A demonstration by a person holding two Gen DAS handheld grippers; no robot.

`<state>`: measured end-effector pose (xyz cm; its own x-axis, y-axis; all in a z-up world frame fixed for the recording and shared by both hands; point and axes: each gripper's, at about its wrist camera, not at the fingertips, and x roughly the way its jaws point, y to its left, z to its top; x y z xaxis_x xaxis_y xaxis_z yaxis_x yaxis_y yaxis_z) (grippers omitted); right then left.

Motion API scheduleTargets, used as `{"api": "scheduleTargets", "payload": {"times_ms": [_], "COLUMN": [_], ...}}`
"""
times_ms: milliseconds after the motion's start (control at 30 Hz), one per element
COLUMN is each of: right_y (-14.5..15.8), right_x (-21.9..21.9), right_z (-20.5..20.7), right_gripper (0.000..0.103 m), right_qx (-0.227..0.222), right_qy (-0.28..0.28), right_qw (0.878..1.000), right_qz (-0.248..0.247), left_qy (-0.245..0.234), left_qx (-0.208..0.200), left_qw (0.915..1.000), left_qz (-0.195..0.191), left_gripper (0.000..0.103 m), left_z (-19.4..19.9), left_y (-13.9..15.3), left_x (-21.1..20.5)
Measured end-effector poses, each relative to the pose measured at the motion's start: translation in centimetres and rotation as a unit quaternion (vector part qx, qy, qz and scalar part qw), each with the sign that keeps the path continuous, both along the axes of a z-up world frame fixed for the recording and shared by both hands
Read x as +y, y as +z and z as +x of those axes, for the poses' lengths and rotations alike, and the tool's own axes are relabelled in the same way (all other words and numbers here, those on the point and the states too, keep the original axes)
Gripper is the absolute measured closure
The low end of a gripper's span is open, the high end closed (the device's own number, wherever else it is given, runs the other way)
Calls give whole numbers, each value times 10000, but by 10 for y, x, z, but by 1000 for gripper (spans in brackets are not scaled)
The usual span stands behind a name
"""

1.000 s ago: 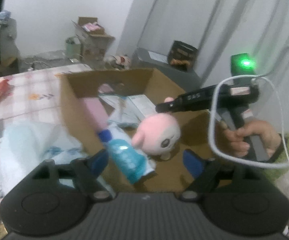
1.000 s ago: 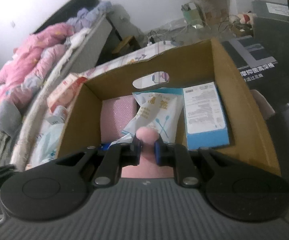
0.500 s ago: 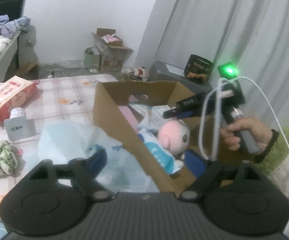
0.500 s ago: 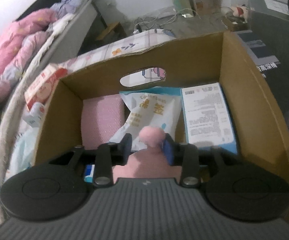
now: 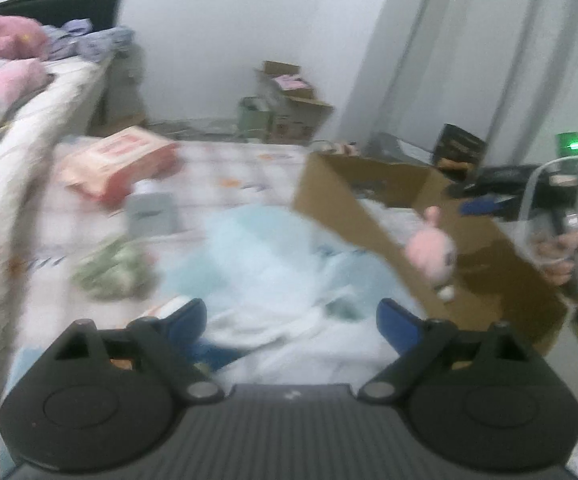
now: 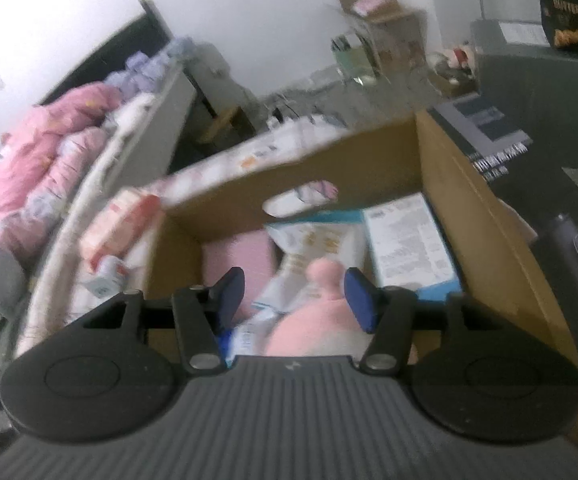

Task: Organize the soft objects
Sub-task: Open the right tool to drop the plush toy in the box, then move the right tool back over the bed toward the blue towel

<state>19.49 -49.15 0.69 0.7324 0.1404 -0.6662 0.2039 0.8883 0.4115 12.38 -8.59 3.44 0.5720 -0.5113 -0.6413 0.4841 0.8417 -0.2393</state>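
Note:
My left gripper (image 5: 293, 322) is open and its jaws are still opening, with nothing between them, above a crumpled light-blue plastic bag (image 5: 257, 256) on the tablecloth. To its right stands a cardboard box (image 5: 345, 216). Over the box a hand (image 5: 577, 256) holds my right gripper (image 6: 295, 296). Its jaws are opening, and the pink plush toy (image 6: 321, 320) sits loose between them. The toy's ear is near the right pad (image 6: 359, 300), with a wide gap to the left pad. In the left wrist view the plush (image 5: 431, 248) hangs just inside the box's near wall.
Inside the box lie a pink pad (image 6: 237, 256), a white snack pack (image 6: 313, 236) and a blue-white carton (image 6: 409, 248). A green crumpled soft thing (image 5: 113, 268), a small grey box (image 5: 151, 212) and a pink wipes pack (image 5: 117, 164) lie on the table. A bed (image 5: 17, 128) borders the left.
My left gripper has swung left, away from the box and over the light-blue bag. My right gripper's jaws have spread off the plush's ear, which they pinched a second ago.

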Motion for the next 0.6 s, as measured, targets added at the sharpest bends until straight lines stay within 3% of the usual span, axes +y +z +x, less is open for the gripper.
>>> {"api": "scheduleTargets", "payload": {"times_ms": [133,300,600], "right_y": [28,47,42], "right_x": [23,71,173], "right_z": [-21,-36,-49], "right_gripper": [46,46,46], "right_qx": [-349,-463,-406], "right_qy": [157,651,1719], "right_qw": [9992,9966,9792], "right_qz": [79,188,994], "left_qy": [375,720,982], "left_qx": [48,24,11], "left_qw": [9993,9973,9945], "left_qz": [60,165,365], "left_gripper": [10,10,10], "left_z": [-12,-30,-72], "left_y": [-9,-15,-29], "left_x": [36,71,111]}}
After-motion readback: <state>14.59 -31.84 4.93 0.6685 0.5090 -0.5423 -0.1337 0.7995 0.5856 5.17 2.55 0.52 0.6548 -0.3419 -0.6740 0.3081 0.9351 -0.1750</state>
